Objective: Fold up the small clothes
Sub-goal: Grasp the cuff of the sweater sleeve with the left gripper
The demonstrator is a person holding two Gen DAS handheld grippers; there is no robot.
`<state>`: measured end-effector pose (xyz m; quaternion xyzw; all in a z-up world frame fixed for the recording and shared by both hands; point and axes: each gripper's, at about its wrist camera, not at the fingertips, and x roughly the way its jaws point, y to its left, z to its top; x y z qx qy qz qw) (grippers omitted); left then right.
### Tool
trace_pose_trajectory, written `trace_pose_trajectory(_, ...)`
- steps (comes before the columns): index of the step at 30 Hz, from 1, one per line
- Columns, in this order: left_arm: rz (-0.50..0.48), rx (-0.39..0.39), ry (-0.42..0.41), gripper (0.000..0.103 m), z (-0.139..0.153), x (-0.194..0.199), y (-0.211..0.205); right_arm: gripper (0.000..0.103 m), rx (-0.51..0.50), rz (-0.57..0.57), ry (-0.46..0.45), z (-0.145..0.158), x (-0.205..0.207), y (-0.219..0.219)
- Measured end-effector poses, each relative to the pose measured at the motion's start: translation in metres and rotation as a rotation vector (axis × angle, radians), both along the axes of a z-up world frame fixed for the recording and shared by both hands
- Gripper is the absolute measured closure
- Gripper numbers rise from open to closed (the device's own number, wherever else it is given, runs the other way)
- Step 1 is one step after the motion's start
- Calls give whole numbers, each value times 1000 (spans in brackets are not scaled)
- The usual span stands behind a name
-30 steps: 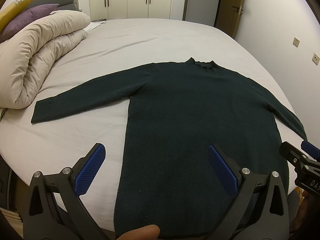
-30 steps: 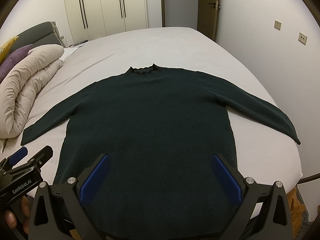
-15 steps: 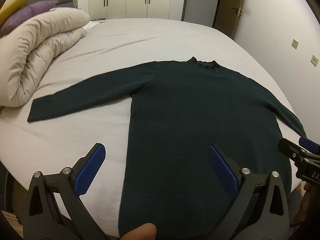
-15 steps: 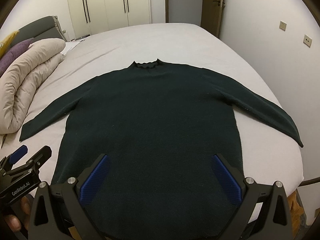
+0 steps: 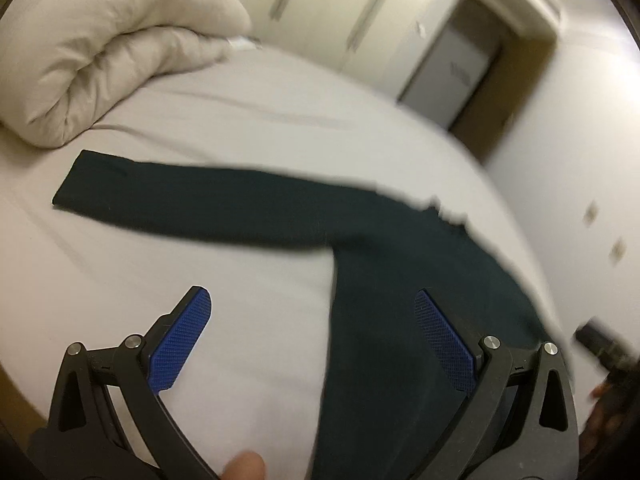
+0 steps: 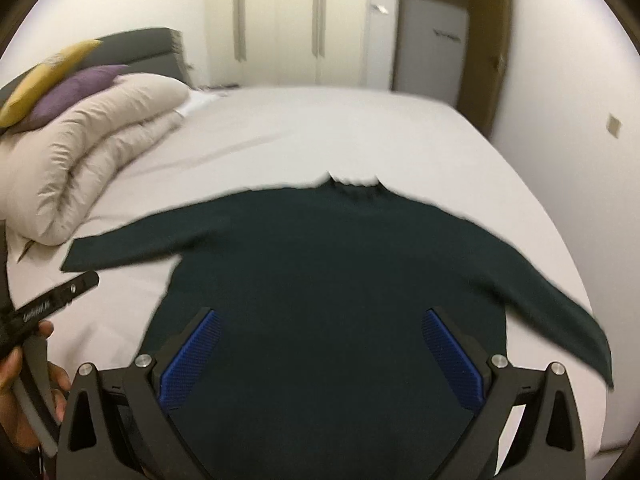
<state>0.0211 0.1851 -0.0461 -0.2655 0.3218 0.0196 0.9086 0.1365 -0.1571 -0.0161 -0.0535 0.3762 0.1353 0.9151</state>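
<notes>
A dark green long-sleeved sweater (image 6: 336, 264) lies flat on the bed, sleeves spread, collar at the far side. In the left wrist view the sweater (image 5: 400, 280) shows its left sleeve stretched toward the cuff at the left. My left gripper (image 5: 312, 340) is open and empty above the sheet beside the sweater's left edge; it also shows at the left edge of the right wrist view (image 6: 52, 300). My right gripper (image 6: 320, 356) is open and empty above the sweater's lower body. Both views are motion-blurred.
A white sheet (image 6: 320, 132) covers the bed. A rolled beige duvet (image 6: 88, 160) lies at the left, near the sleeve cuff, with purple and yellow pillows (image 6: 68, 80) behind. Wardrobes and a door stand at the back; a wall is close on the right.
My left gripper has swung left and tilted, so the left sleeve and duvet now fill its view. My right gripper has shifted a little; the sweater has not moved.
</notes>
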Motion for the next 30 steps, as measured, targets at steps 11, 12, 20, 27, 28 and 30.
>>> trace_pose_trajectory(11,210,-252,48,0,-42,4,122,4,460,-2,154,-20,44,-27)
trace_pose_trajectory(12,234,-253,38,0,-45,4,133,0,553,-12,78,-16,38,-35)
trace_pose_trajectory(20,357,-338,24,0,-74,21,198,0,711,-11,365,-56,73,-2)
trace_pose_trajectory(27,464,-493,-36,1,-101,34,225,0,724,45,162,-16,75,29)
trace_pose_trajectory(28,473,-507,-53,2,-102,35,229,0,700,106,104,-6,69,33)
trace_pose_trajectory(30,484,-536,-68,4,-106,36,237,0,665,197,80,1,69,49)
